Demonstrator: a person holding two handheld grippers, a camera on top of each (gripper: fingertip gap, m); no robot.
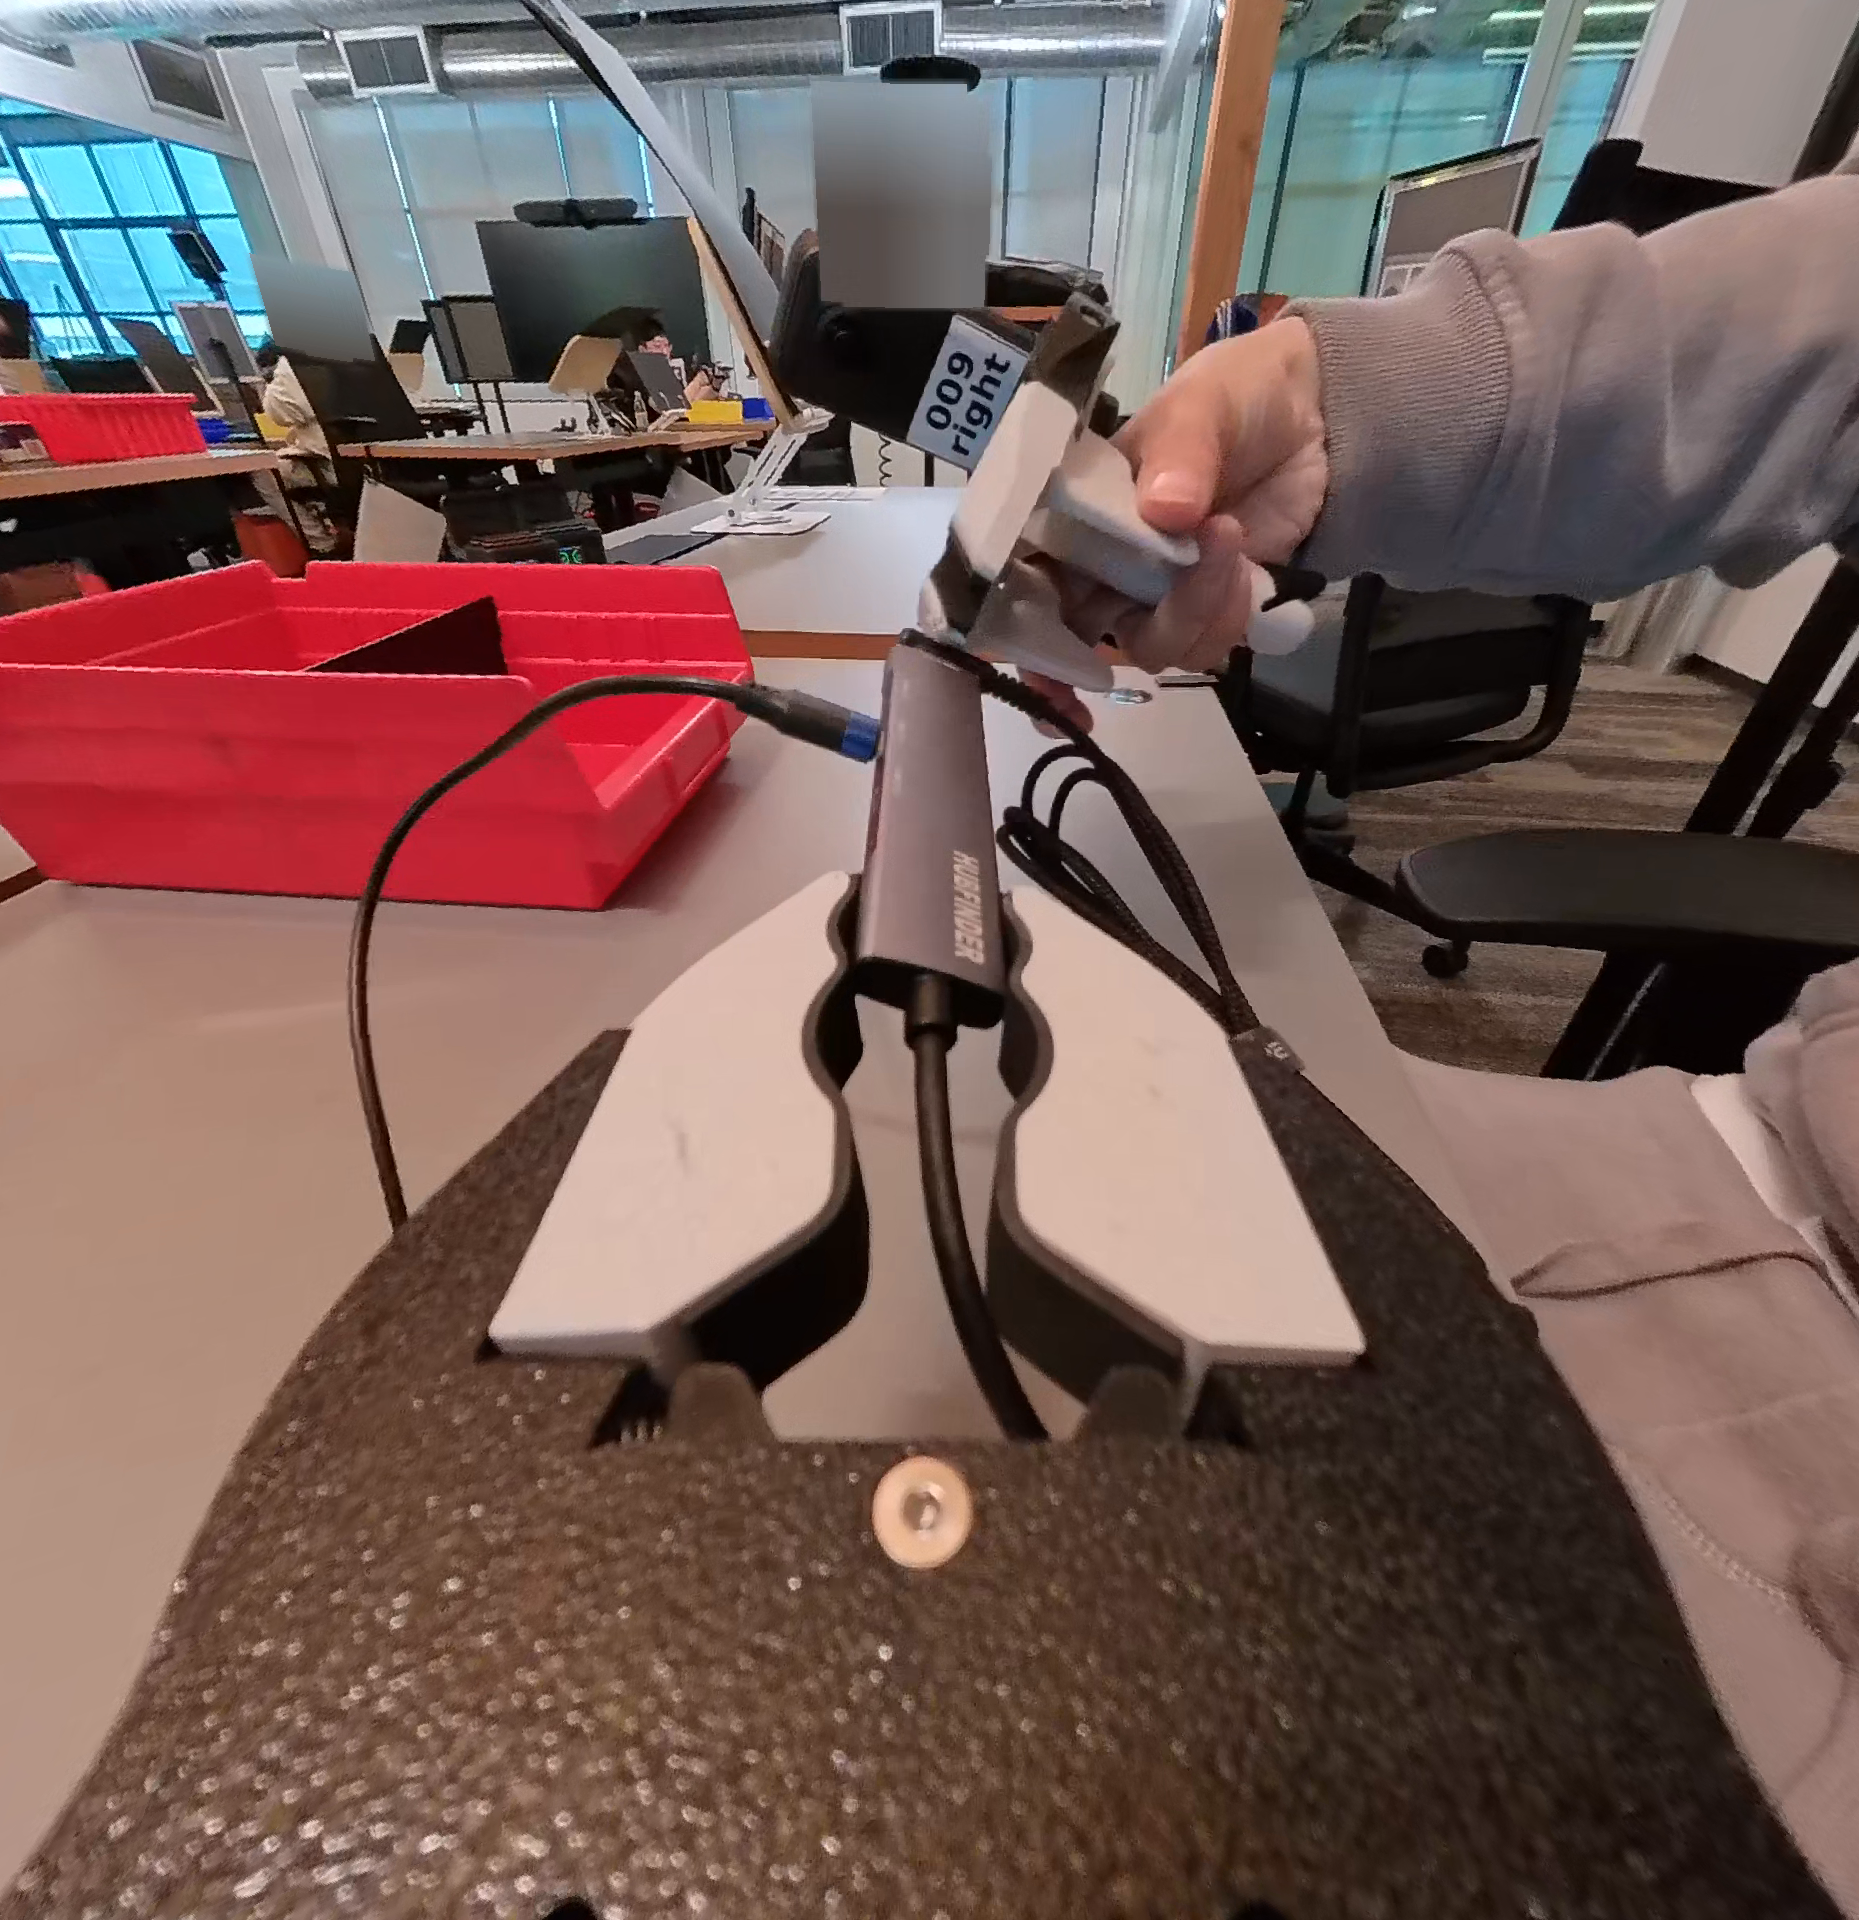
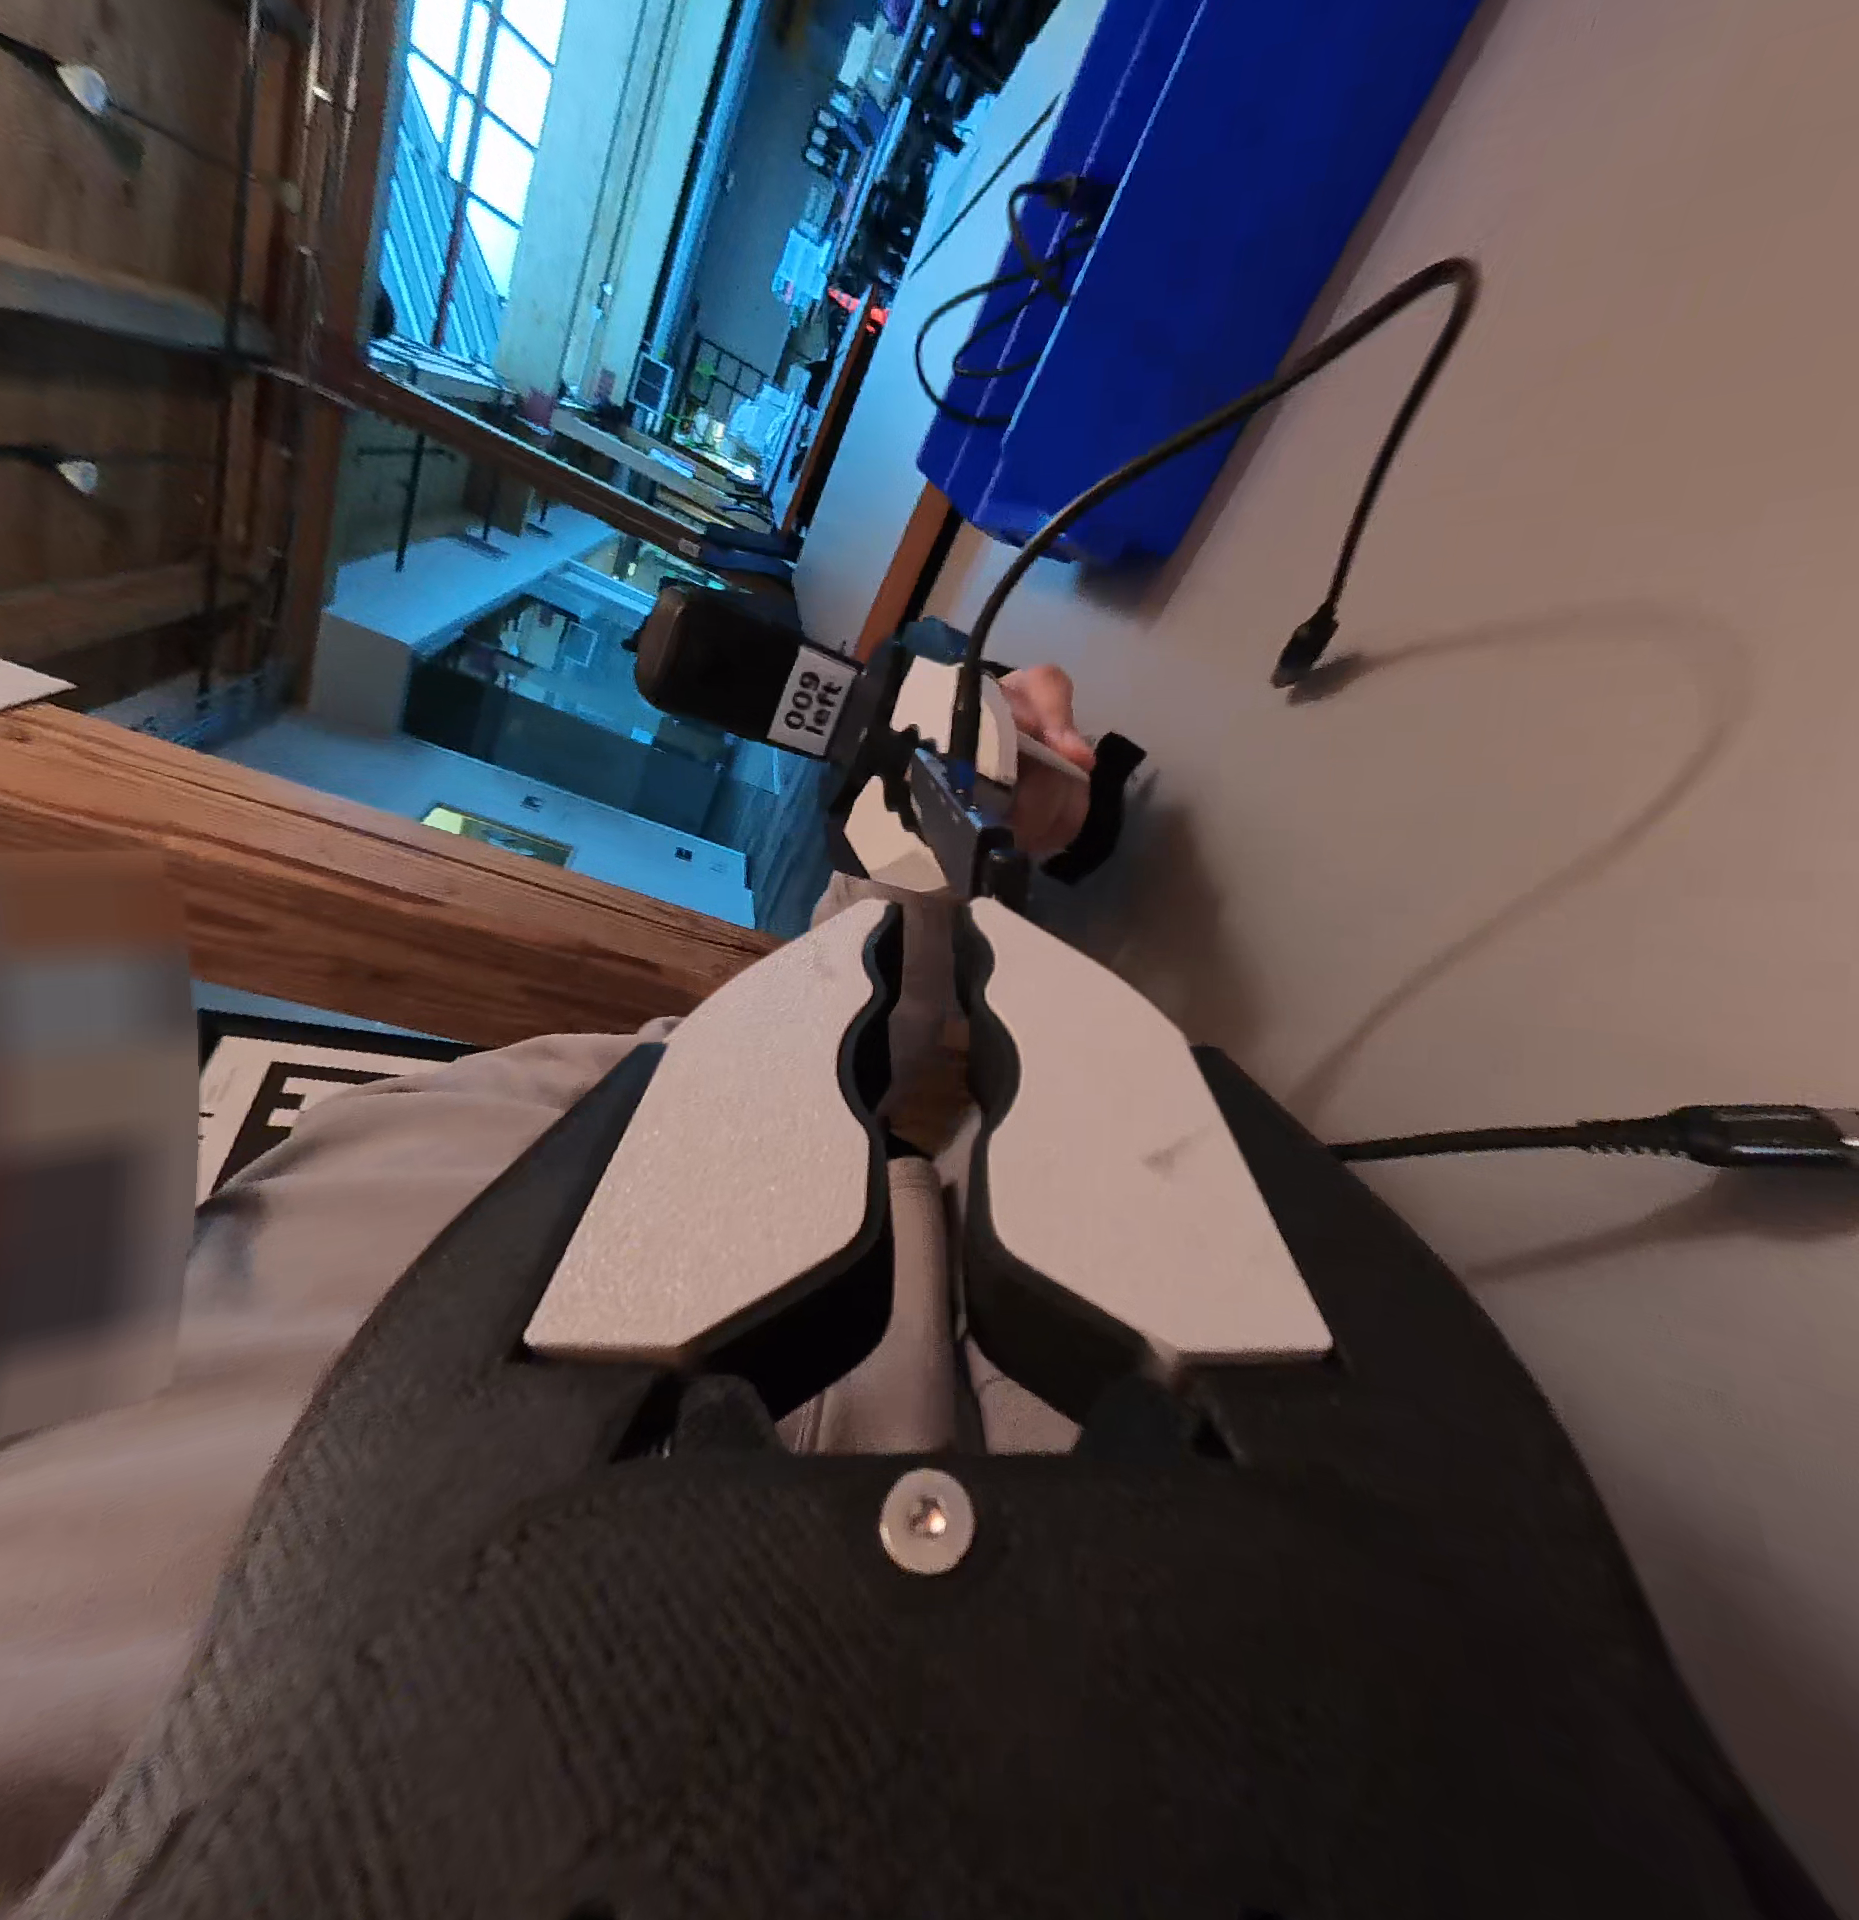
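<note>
My left gripper (image 1: 930, 904) is shut on a slim grey USB hub (image 1: 930, 810), gripping it near the end where its own black lead comes out. The hub points forward and up above the grey table (image 1: 177, 1039). A black cable with a blue-banded plug (image 1: 842, 732) sits in the hub's side. My right gripper (image 1: 951, 623) meets the hub's far end, its tips closed on the plug of a black braided cable (image 1: 1091, 831). In the right wrist view my right gripper (image 2: 933, 920) has its jaws narrowly apart, just short of the hub (image 2: 956, 821) and the left gripper (image 2: 904, 769).
A red bin (image 1: 281, 748) with dividers stands on the table to the left. A blue bin (image 2: 1216, 260) holding a cable lies farther off. A loose cable with a silver plug (image 2: 1735, 1138) lies on the table. An office chair (image 1: 1631, 894) stands to the right of the table. The gap from one gripper's tips to the other's is roughly 8 cm.
</note>
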